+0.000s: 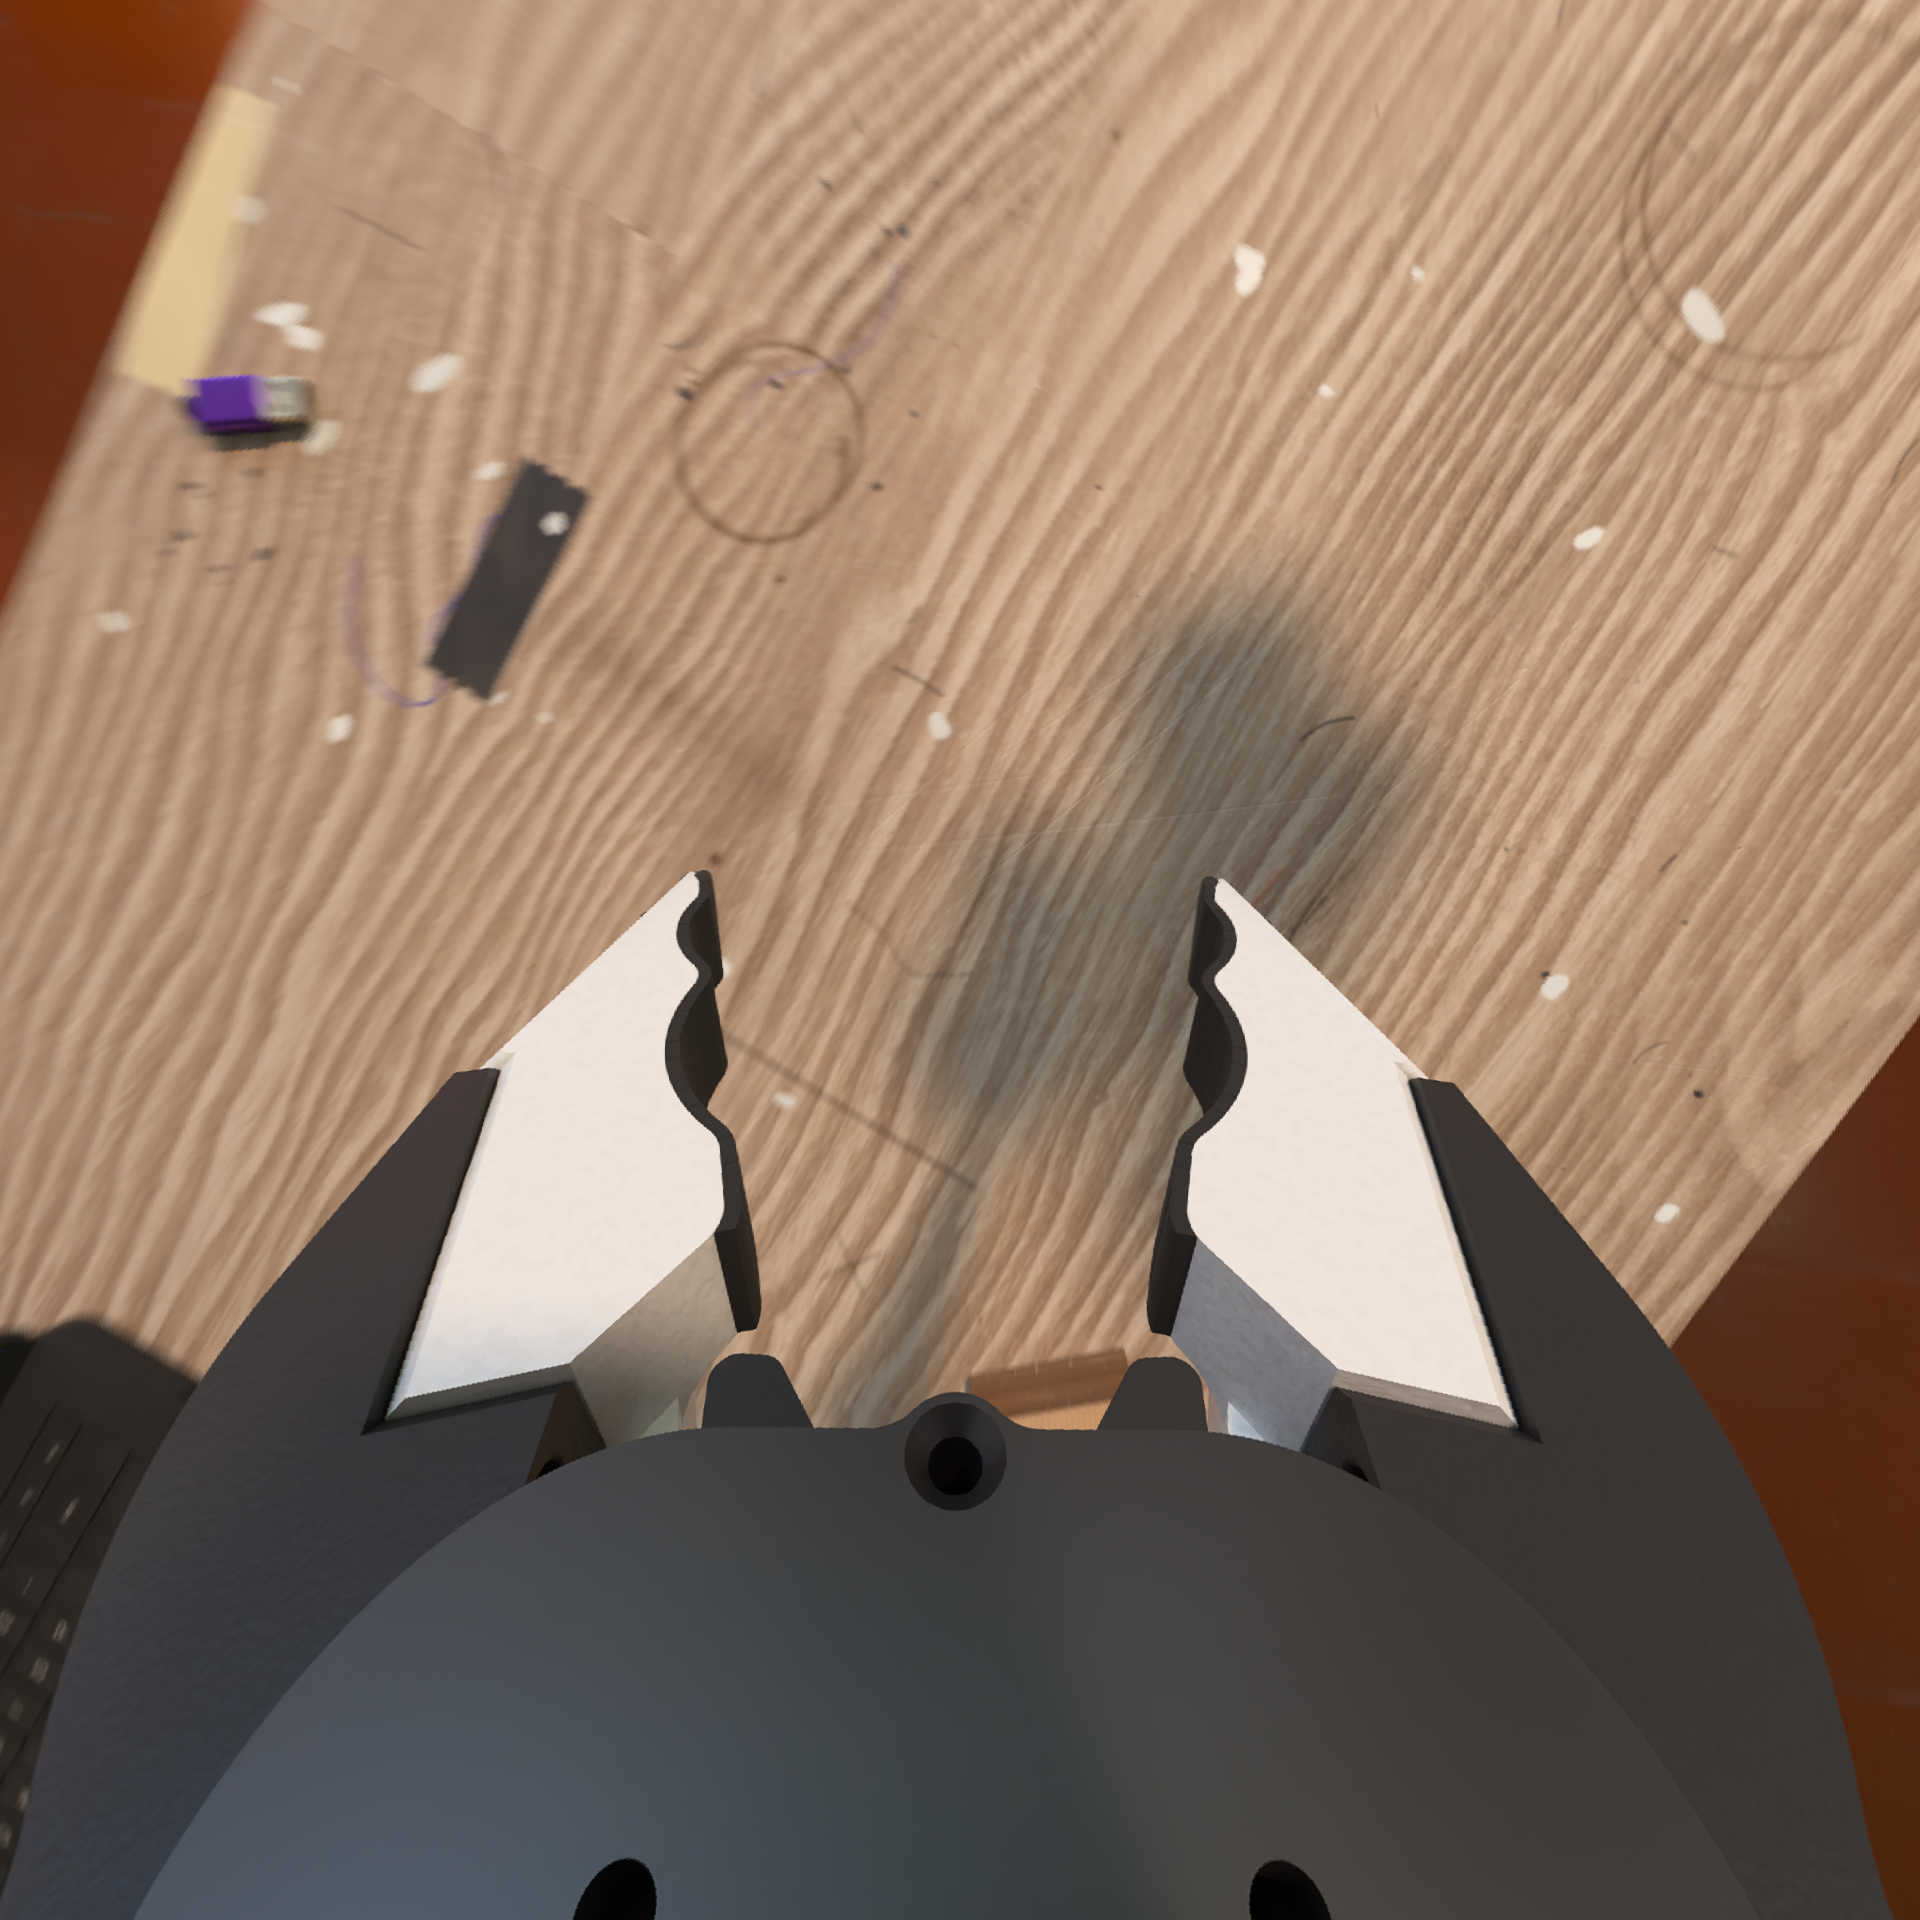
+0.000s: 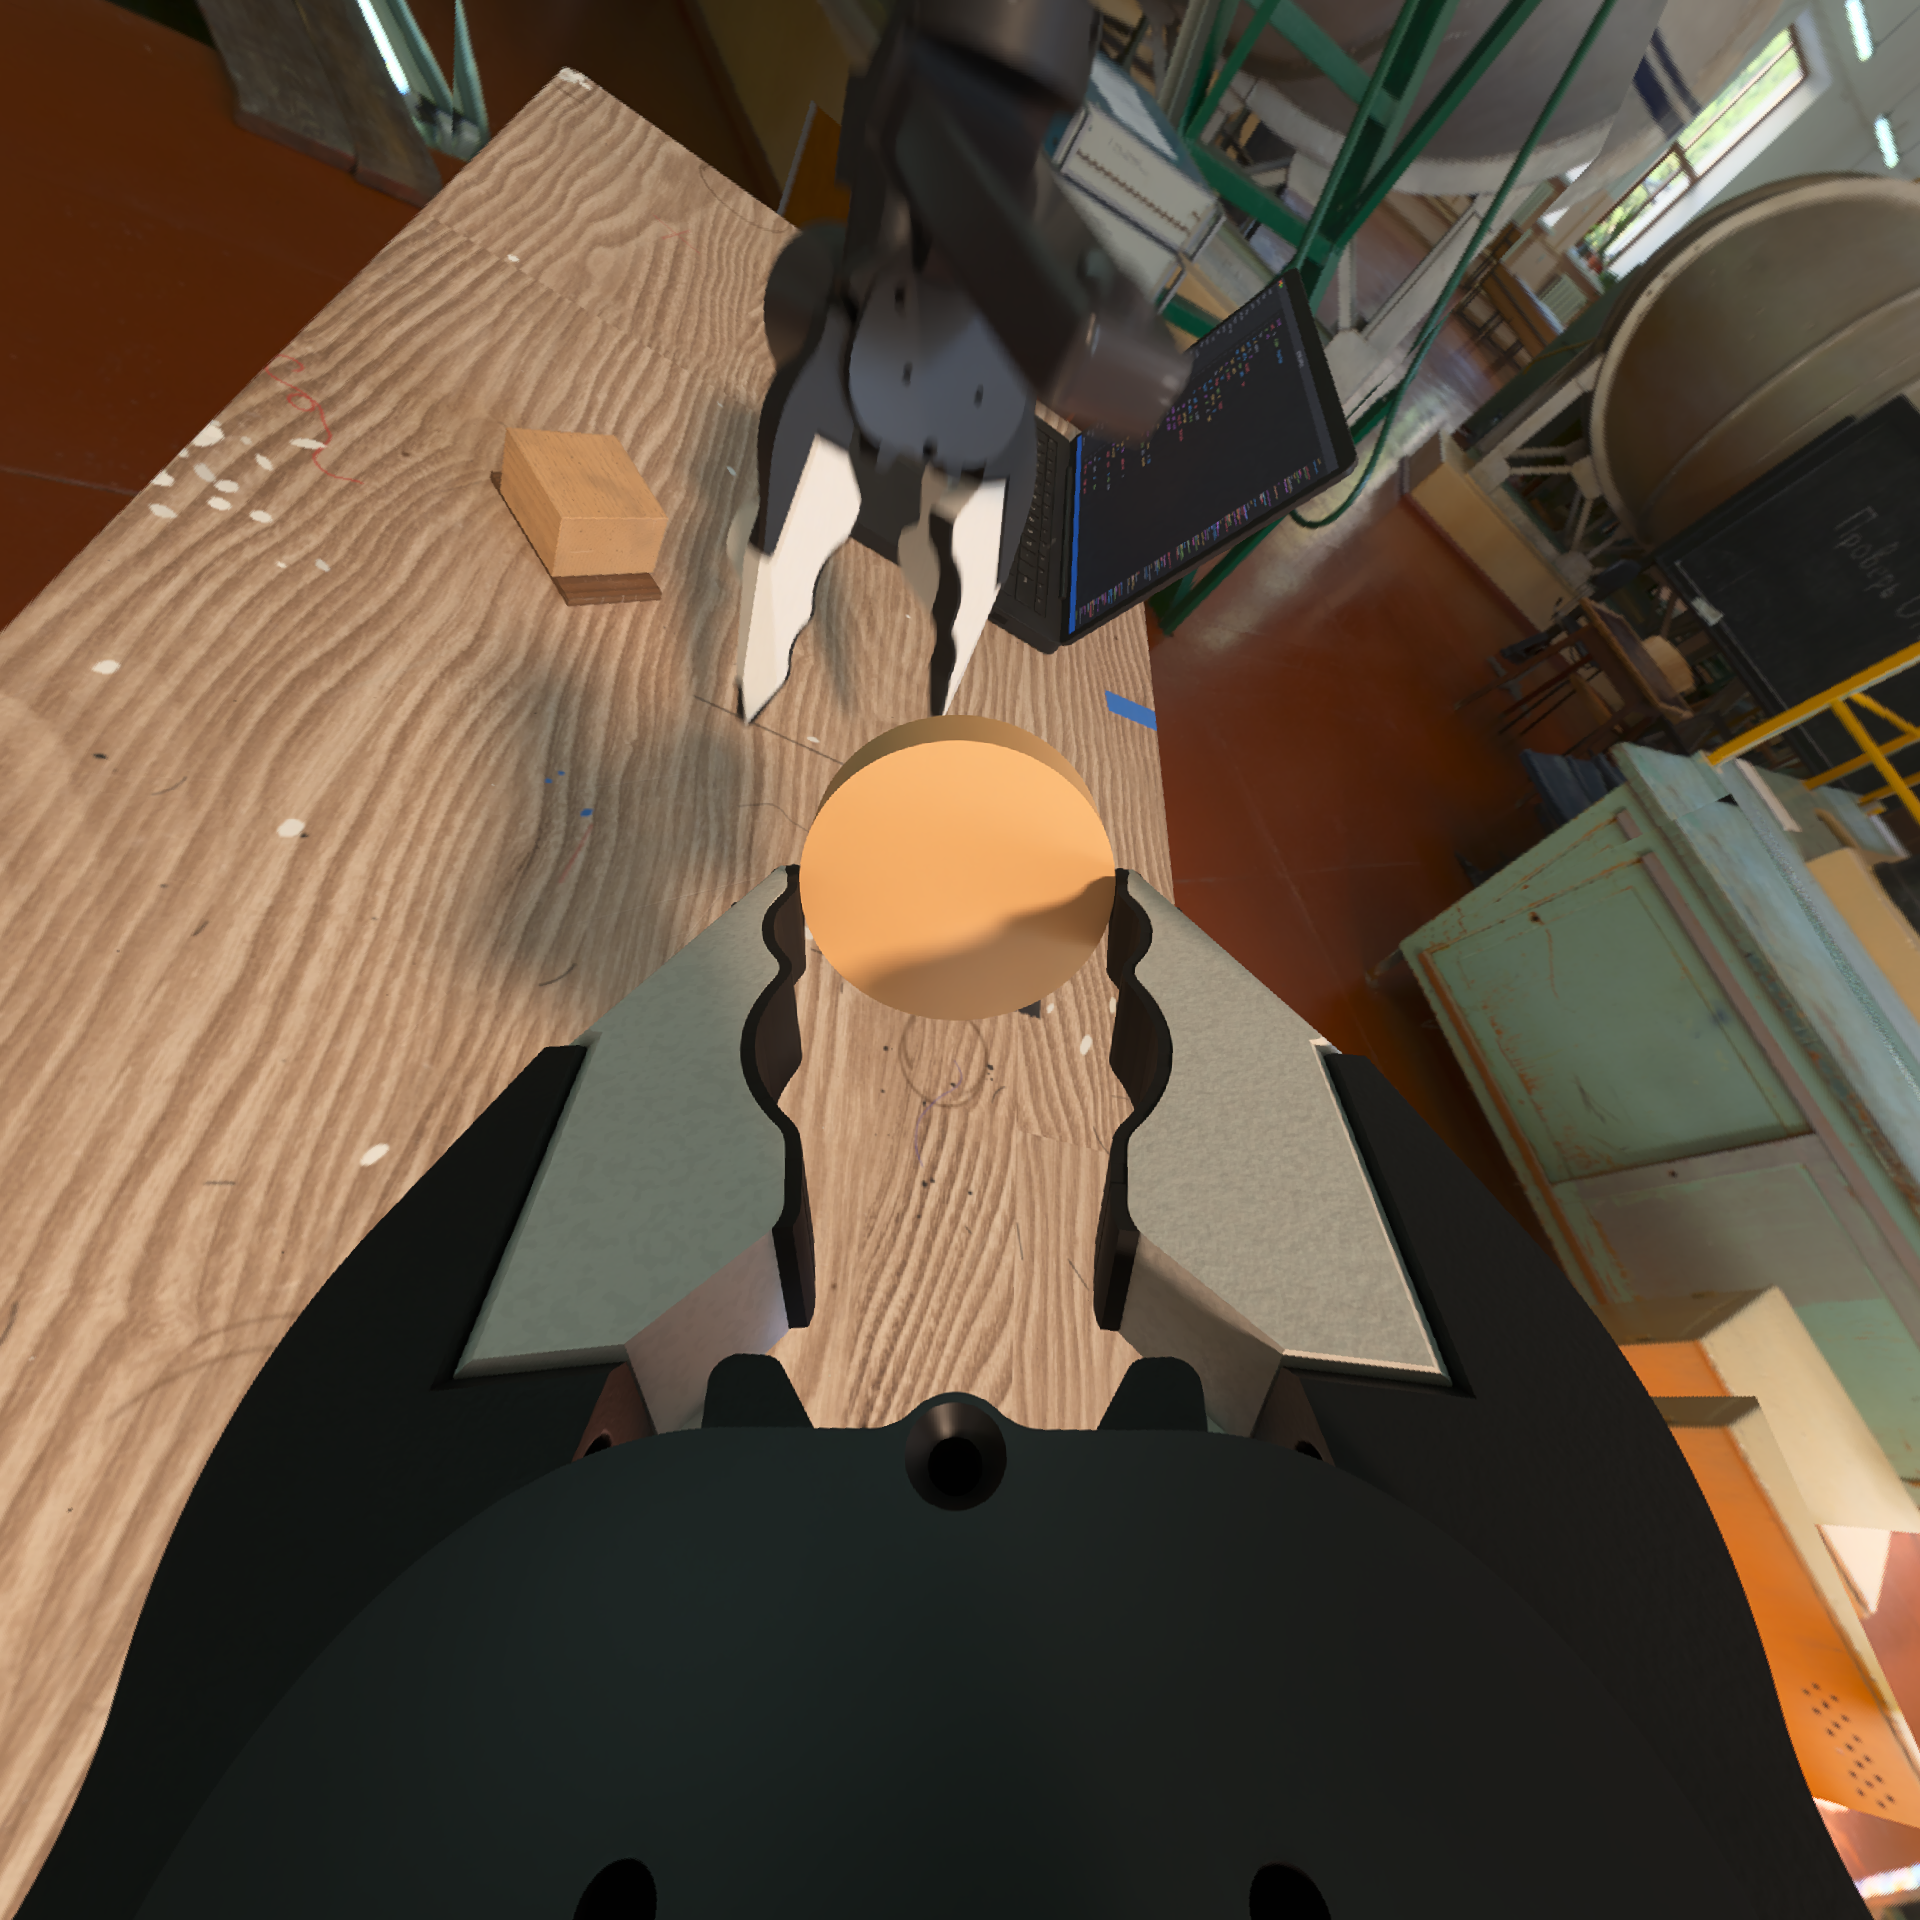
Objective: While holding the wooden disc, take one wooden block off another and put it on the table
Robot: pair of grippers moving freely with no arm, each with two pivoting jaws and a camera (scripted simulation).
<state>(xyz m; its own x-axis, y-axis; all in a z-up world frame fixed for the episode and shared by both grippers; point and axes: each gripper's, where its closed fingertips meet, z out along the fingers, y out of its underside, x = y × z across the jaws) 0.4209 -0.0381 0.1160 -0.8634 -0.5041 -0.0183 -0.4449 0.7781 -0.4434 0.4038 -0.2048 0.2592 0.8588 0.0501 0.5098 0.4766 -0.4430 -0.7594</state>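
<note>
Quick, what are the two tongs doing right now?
Left tongs: open, holding nothing, above the table.
Right tongs: shut on the wooden disc.

Right wrist view: wooden disc (image 2: 956,883) between tips of right claw (image 2: 958,906), above worktop (image 2: 260,935). Left claw (image 2: 852,696) beyond disc, above worktop, spread, nothing between fingers. Block stack (image 2: 584,520) on worktop, left of left claw, apart from it; upper block on lower. Laptop (image 2: 1195,488) behind left claw, at worktop's far right edge. Left wrist view: small drive (image 1: 249,403) and flat strip (image 1: 507,582) far left on worktop, near each other
</note>
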